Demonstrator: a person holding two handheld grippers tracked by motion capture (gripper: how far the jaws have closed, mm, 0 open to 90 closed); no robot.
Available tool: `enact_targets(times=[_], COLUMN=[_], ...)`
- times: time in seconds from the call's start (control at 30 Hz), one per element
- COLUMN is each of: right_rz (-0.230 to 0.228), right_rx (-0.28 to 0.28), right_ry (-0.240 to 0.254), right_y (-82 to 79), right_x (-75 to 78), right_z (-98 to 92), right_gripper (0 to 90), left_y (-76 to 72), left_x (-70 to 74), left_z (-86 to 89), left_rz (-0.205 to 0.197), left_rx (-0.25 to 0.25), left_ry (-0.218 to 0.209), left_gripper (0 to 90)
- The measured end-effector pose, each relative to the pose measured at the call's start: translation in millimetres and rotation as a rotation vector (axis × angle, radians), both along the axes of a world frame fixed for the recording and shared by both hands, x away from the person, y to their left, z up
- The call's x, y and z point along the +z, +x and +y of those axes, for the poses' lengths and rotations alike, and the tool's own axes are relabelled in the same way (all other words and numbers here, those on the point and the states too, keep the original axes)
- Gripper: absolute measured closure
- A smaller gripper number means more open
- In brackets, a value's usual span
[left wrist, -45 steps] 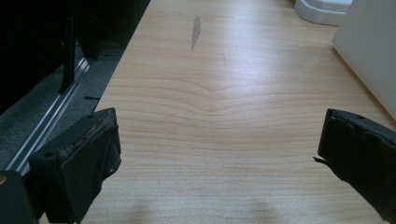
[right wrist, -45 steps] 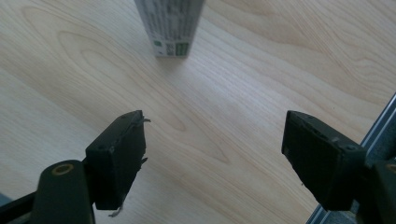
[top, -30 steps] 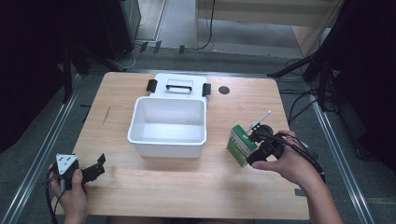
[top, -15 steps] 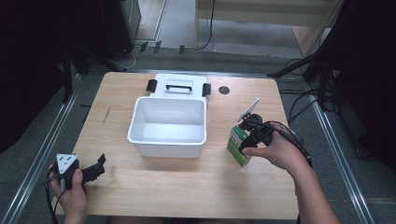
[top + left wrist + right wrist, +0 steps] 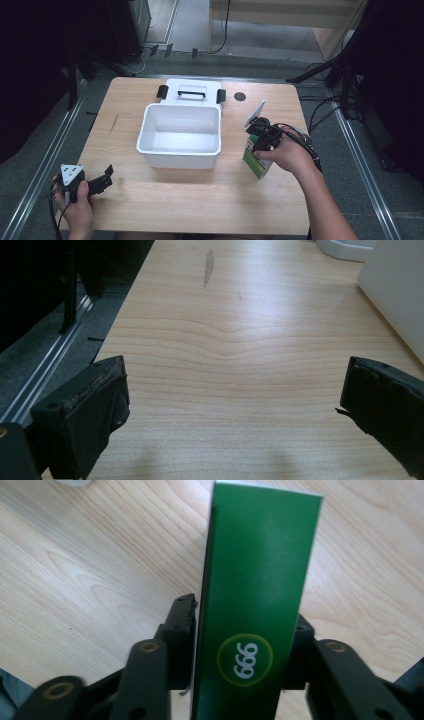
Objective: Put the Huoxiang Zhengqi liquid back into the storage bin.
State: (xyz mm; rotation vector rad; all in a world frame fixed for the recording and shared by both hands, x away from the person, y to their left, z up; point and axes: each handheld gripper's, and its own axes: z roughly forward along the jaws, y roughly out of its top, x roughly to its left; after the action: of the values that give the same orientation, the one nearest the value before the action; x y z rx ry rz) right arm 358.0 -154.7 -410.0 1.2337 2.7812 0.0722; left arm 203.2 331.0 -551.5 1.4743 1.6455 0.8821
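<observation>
Worktop [image 5: 165,200]: pale wood, rounded corners, one small dark round spot [image 5: 240,96] near the far edge.

White tub [image 5: 181,134]: rectangular, open-topped, set at the middle of the worktop. Its white lid [image 5: 191,91] with two black latches lies flat just behind it, touching or nearly touching the far wall.

Green box [image 5: 257,161]: tall, narrow carton, green face with a round yellow-ringed badge reading "999" in the right gripper view [image 5: 257,605]. It sits on the worktop to the right of the tub, near but apart from it, leaning slightly.

Right hand-held gripper [image 5: 262,138]: held in the person's right hand [image 5: 284,156], jaws pinching the green box, one on each side of it, as the right gripper view shows [image 5: 245,645].

Left hand-held gripper [image 5: 102,181]: held in the left hand [image 5: 75,205] at the near left corner of the worktop, well apart from the tub. Jaws spread wide over bare wood in the left gripper view [image 5: 235,405], nothing between them.
</observation>
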Motion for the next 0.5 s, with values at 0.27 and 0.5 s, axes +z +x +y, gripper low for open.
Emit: enact_targets(times=[0.27,0.5], right_rz=[-0.031,-0.070], right_rx=[0.071,0.210], right_ry=[-0.022,-0.041], right_y=[1.1,-1.5], right_x=[9.1,39.0], right_z=[0.4,4.5], right_gripper=[64.5,64.6], left_y=[0.3,0.7], left_x=[0.0,-0.1], left_z=[0.0,0.1], left_rz=[0.004,0.005], left_rx=[0.001,0.002], left_ry=[-0.001,-0.002], left_gripper=[0.0,0.0])
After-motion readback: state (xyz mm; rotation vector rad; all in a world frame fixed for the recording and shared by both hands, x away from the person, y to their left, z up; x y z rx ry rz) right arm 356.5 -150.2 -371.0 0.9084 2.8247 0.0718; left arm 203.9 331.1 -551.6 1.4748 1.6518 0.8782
